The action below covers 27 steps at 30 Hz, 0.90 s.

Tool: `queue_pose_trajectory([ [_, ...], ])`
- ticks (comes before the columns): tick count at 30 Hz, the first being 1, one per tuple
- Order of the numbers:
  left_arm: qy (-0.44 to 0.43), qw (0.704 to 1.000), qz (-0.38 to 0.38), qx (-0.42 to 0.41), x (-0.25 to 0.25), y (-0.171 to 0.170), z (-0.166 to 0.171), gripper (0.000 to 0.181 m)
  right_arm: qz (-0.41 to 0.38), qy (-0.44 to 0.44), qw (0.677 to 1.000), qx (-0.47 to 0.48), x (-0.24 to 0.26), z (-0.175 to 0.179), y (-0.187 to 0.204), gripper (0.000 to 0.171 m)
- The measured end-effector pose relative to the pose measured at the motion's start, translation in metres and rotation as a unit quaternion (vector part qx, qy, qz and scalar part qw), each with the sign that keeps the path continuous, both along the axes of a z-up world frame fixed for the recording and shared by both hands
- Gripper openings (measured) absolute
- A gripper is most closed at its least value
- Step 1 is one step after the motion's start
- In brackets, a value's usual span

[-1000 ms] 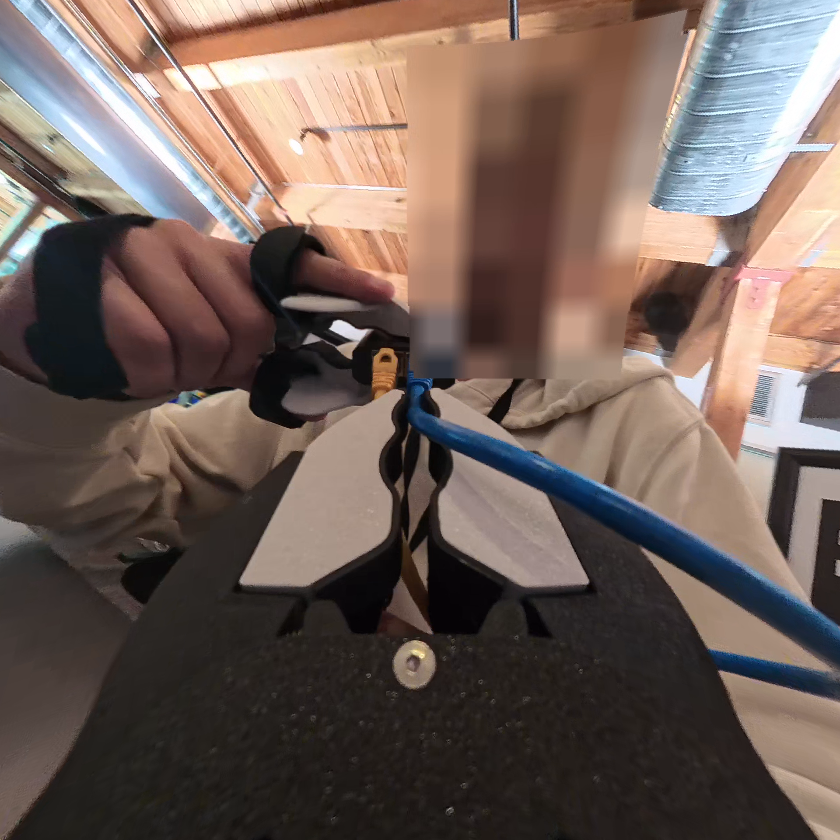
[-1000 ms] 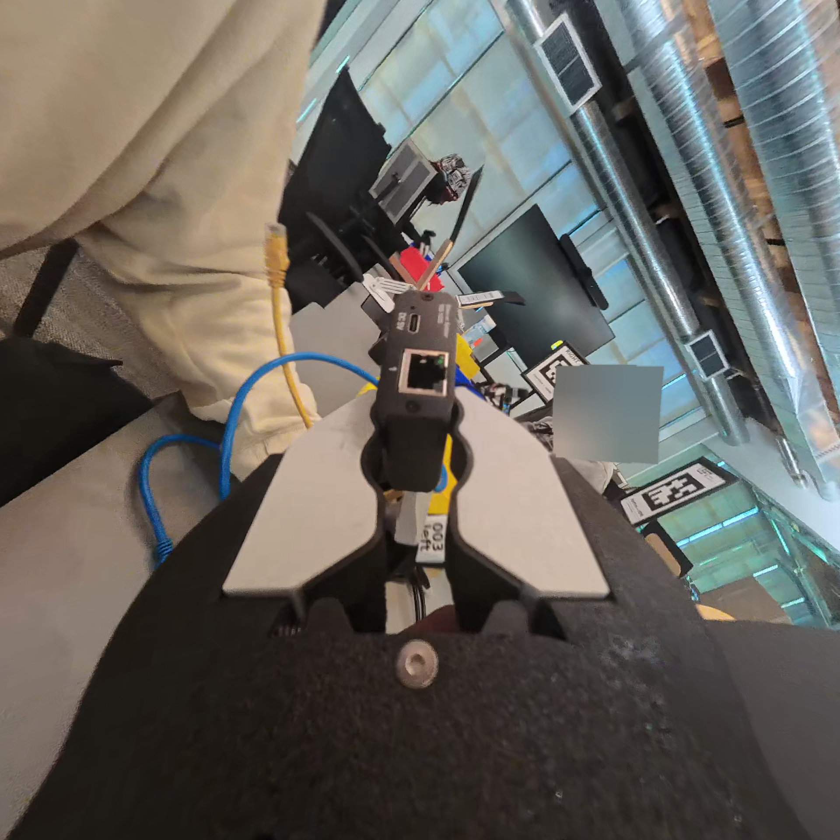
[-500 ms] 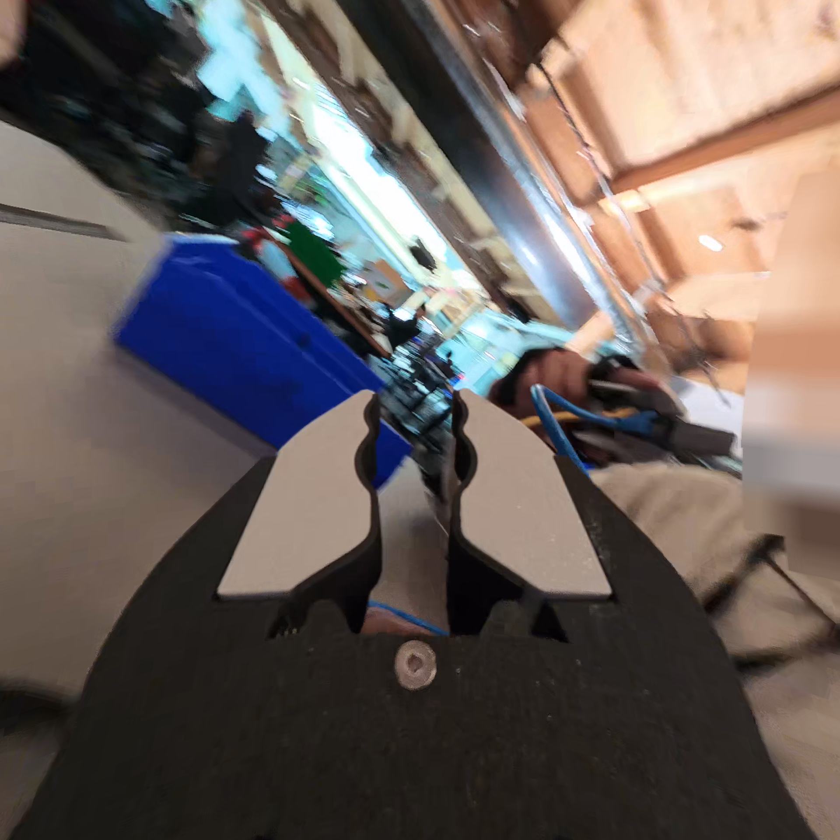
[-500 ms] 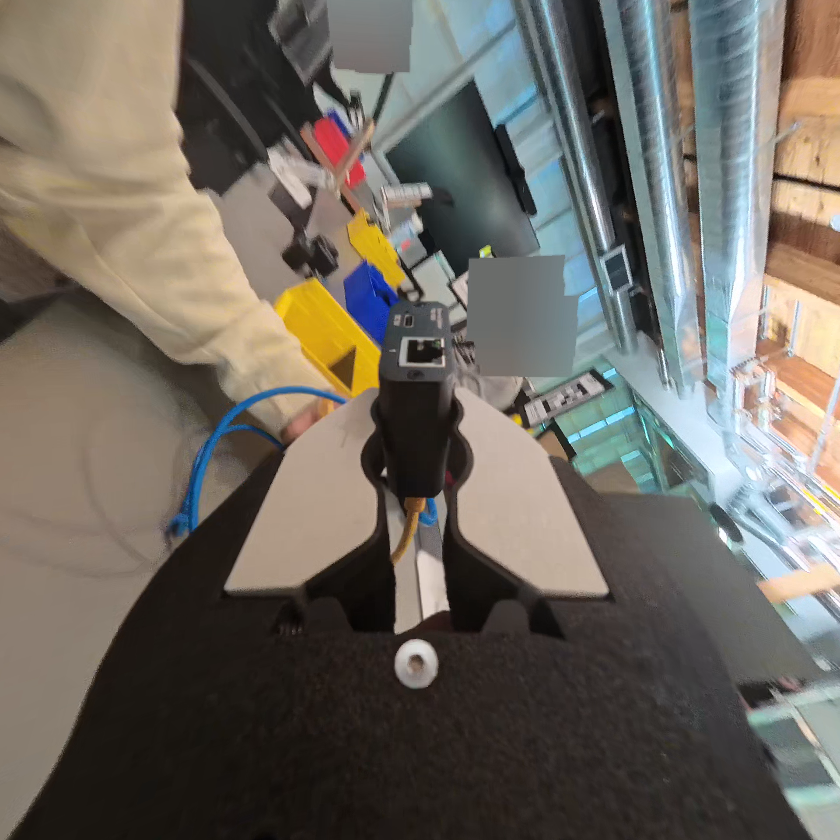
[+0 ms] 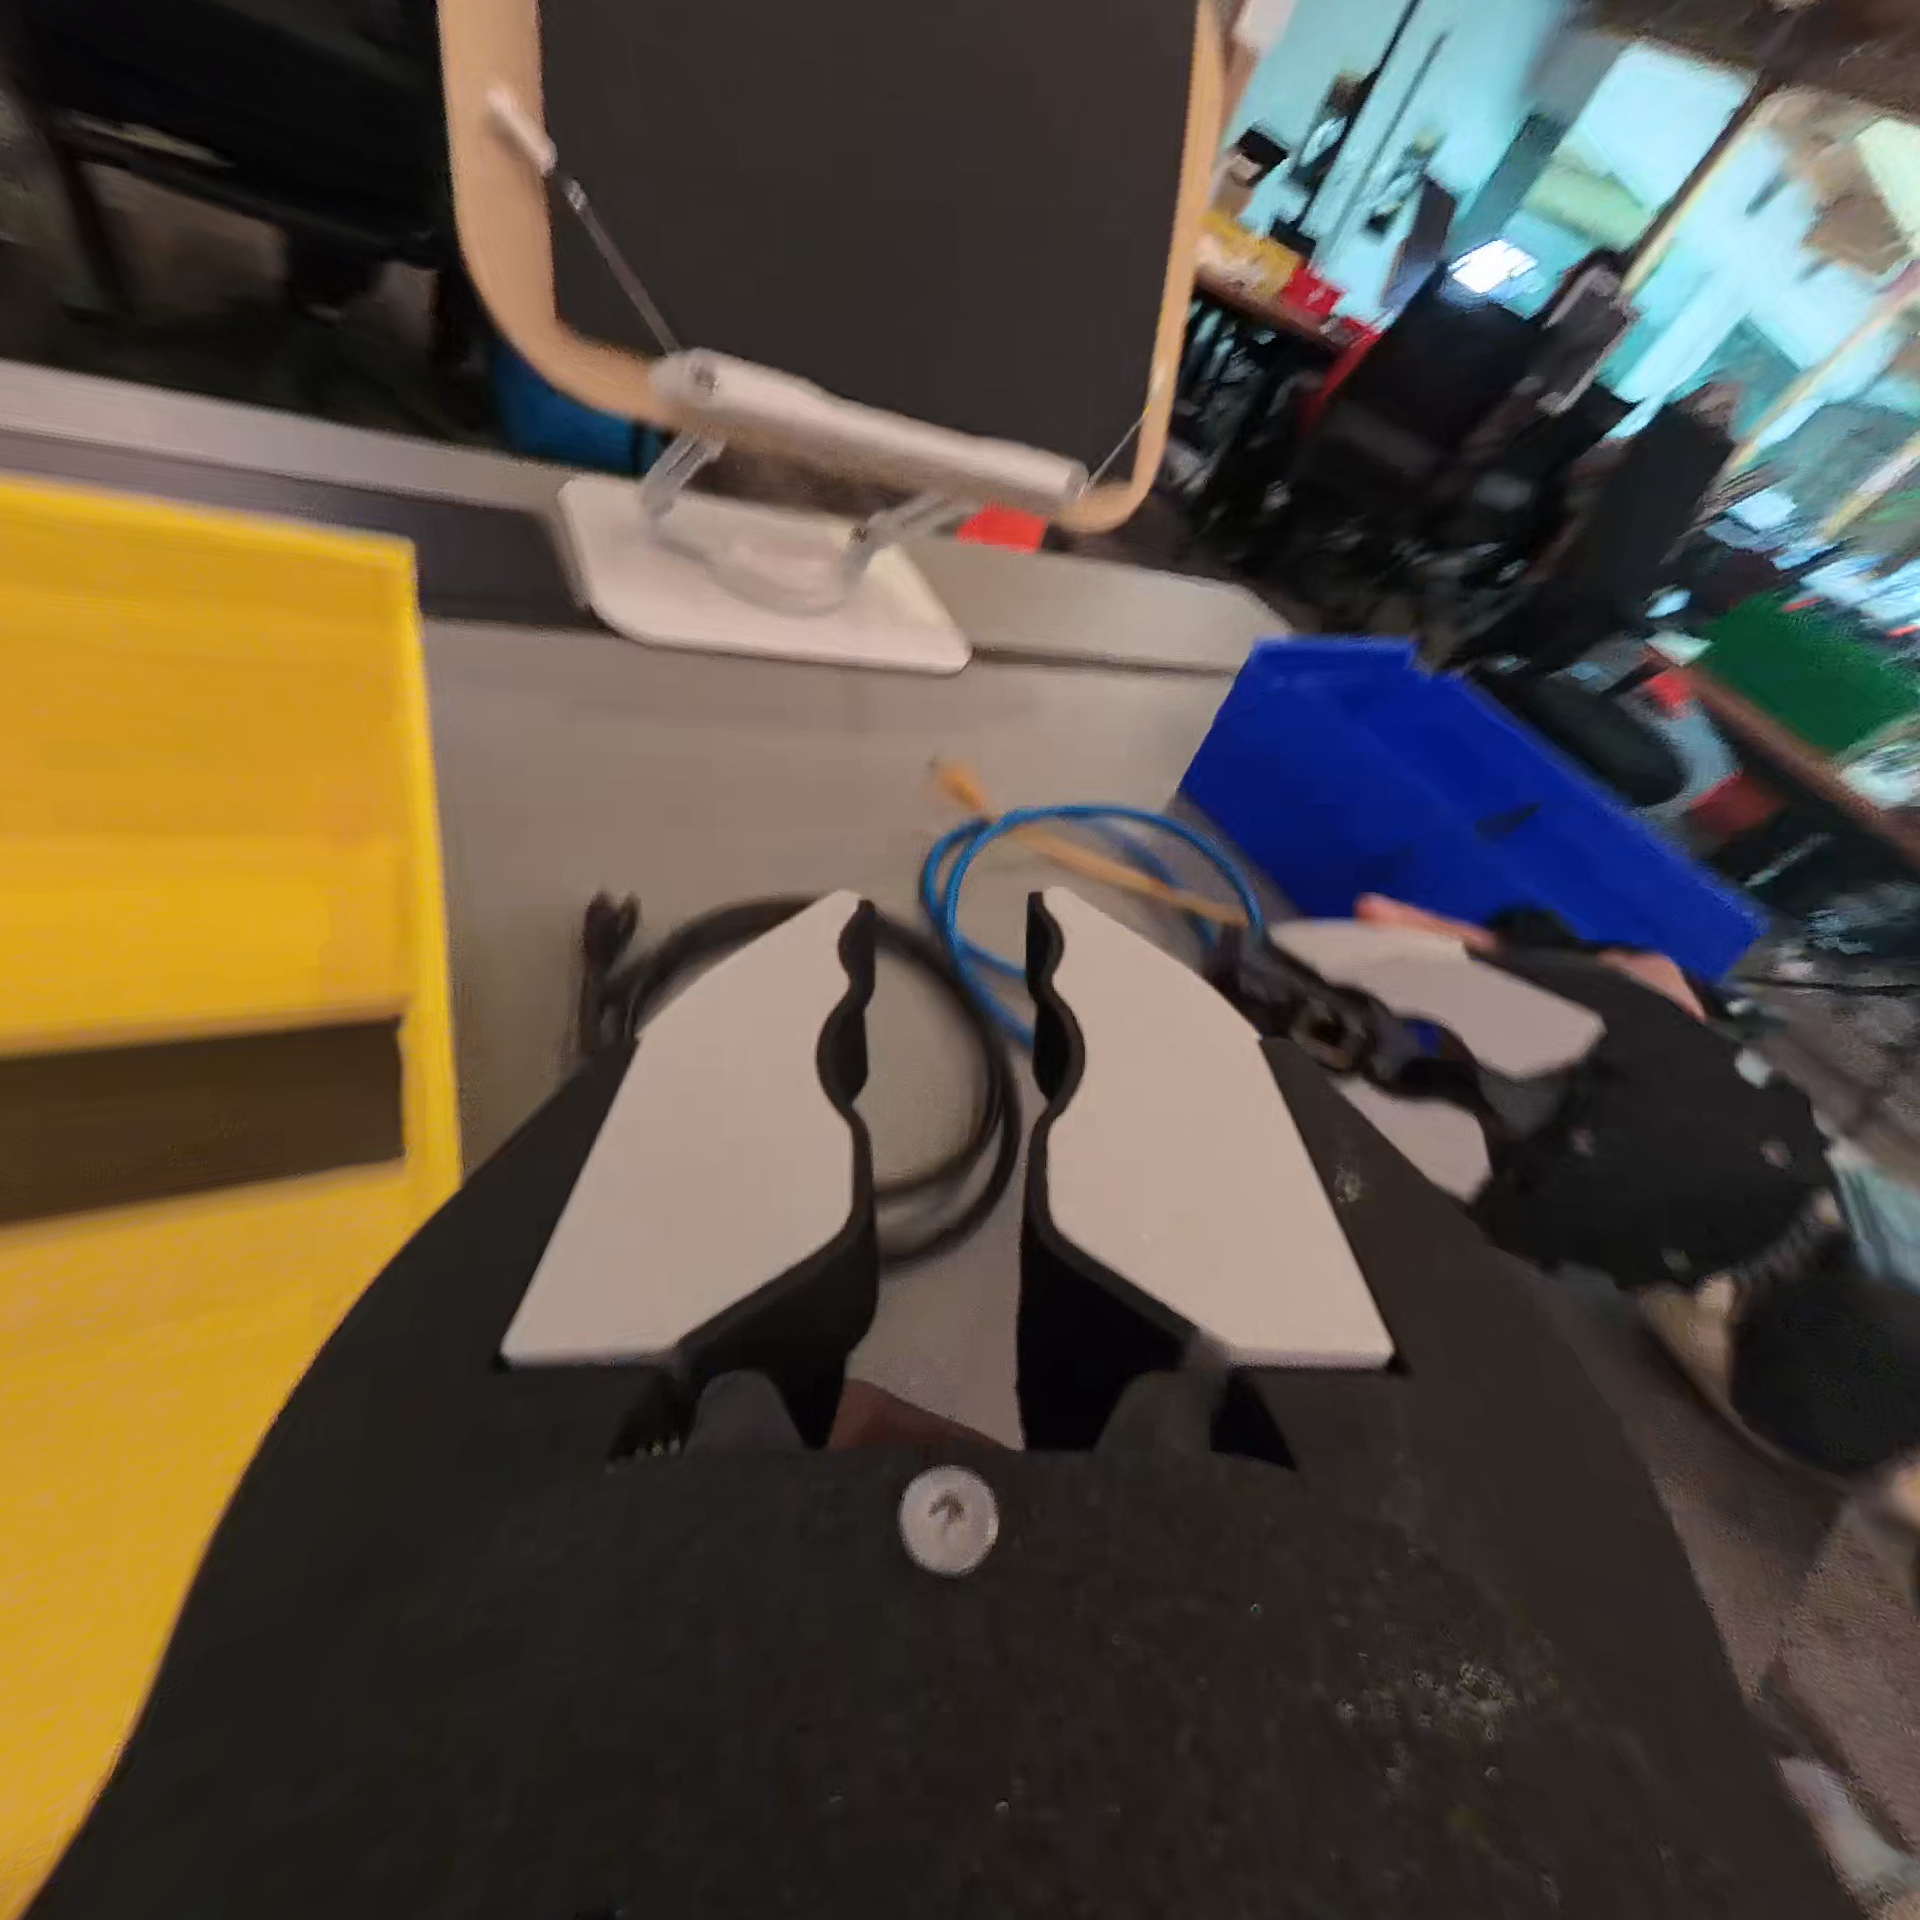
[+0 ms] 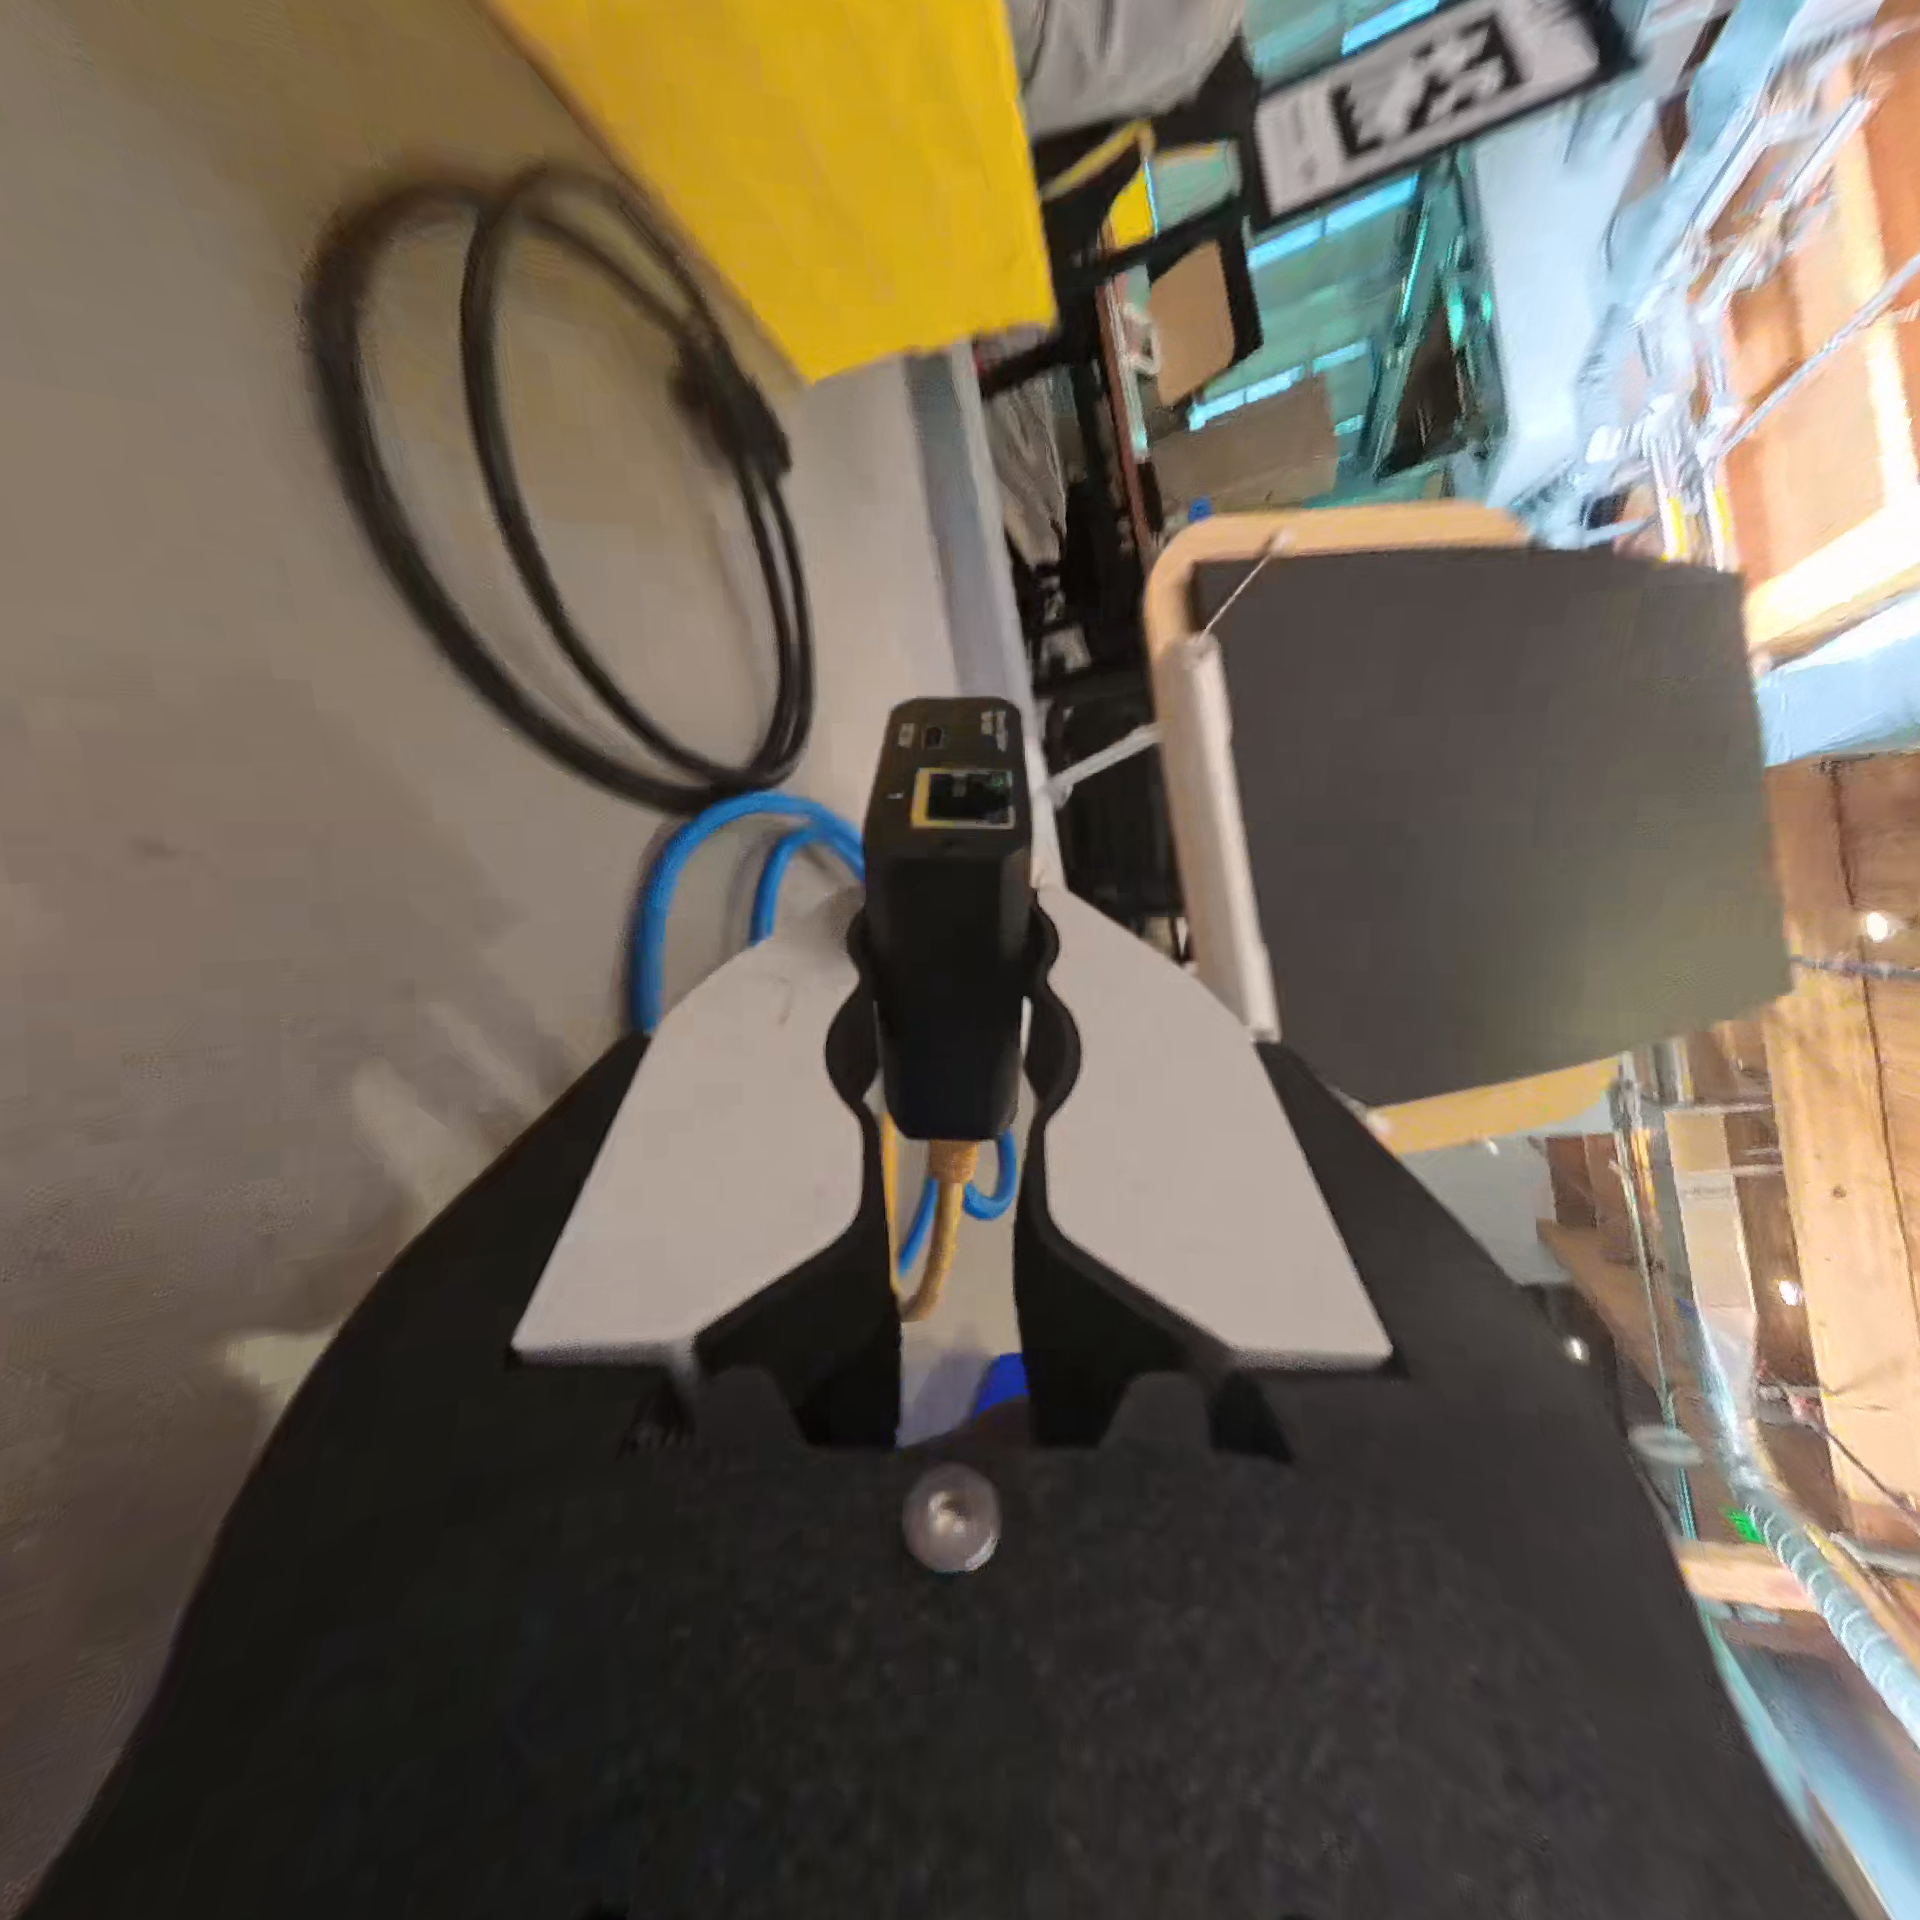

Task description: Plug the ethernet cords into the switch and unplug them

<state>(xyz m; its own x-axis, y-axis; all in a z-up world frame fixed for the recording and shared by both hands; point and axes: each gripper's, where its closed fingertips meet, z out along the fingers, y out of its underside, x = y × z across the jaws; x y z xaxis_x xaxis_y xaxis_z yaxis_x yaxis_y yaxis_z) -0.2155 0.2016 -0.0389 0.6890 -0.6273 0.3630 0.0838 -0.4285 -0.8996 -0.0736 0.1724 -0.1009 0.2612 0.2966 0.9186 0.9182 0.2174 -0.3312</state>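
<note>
My right gripper (image 6: 948,935) is shut on a black switch (image 6: 951,883), both pads pressed on its sides, with an empty port facing forward. A yellow cord (image 6: 951,1179) is plugged into its rear end, and a blue cord (image 6: 675,883) curls beside that and loops over the table. My left gripper (image 5: 948,914) is open and empty above a coiled black cord (image 5: 992,1101). In the left wrist view the right gripper (image 5: 1351,1029) holds the switch (image 5: 1320,1023) at the right, with the blue cord (image 5: 1101,821) and the yellow cord (image 5: 1091,862) trailing from it.
A yellow bin (image 5: 208,831) stands at the left and a blue bin (image 5: 1455,810) at the right on the grey table (image 5: 675,779). A black panel in a wooden frame (image 5: 862,208) stands on a white base (image 5: 758,603) behind. The black cord (image 6: 582,520) lies next to the yellow bin (image 6: 831,156). The left gripper's tips are roughly 15 cm from the right gripper's.
My left gripper, shut on the blue cord at the switch a second ago, has let go, opened and swung down over the table. My right gripper keeps the switch and has turned toward the table.
</note>
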Motion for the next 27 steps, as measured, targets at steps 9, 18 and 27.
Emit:
queue_pose_trajectory([
  [9, 0.187, 0.978, 0.095, 0.001, -0.033, -0.068, -0.095, 0.034, 0.001, 0.038, 0.997, 0.061, 0.019, -0.023, 0.006, 0.024],
  [18, 0.275, 0.961, 0.039, 0.012, 0.04, -0.005, -0.112, 0.039, 0.011, 0.08, 0.996, 0.036, 0.017, -0.024, 0.003, 0.023],
  [27, 0.302, 0.947, -0.069, -0.08, 0.049, -0.061, -0.155, 0.031, 0.01, 0.101, 0.995, 0.025, 0.02, -0.019, 0.001, 0.024],
])
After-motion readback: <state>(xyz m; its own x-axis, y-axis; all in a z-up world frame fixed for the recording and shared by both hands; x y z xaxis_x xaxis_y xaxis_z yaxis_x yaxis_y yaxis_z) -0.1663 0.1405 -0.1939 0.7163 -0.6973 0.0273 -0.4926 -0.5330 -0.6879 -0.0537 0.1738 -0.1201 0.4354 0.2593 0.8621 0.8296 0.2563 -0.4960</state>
